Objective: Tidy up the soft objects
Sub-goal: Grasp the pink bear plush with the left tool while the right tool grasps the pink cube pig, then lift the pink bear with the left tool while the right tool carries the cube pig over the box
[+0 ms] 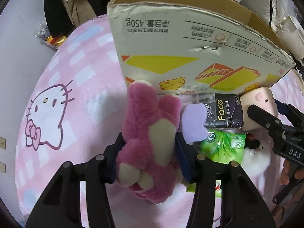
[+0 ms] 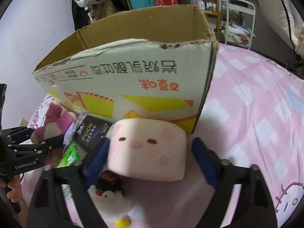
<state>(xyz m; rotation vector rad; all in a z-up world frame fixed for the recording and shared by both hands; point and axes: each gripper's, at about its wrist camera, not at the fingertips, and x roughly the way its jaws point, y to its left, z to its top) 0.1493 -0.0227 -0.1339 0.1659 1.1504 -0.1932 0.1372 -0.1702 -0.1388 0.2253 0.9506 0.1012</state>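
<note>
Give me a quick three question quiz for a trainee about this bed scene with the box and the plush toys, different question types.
1. True or false: the left gripper is shut on the pink plush bear.
2. Which thing sits between the right gripper's pads?
A. black tissue pack
B. cream pig-face cushion
C. green tissue pack
3. Fill in: the cardboard box stands on the bed with its top ___.

Key: 1 true; 2 B; 3 open.
</note>
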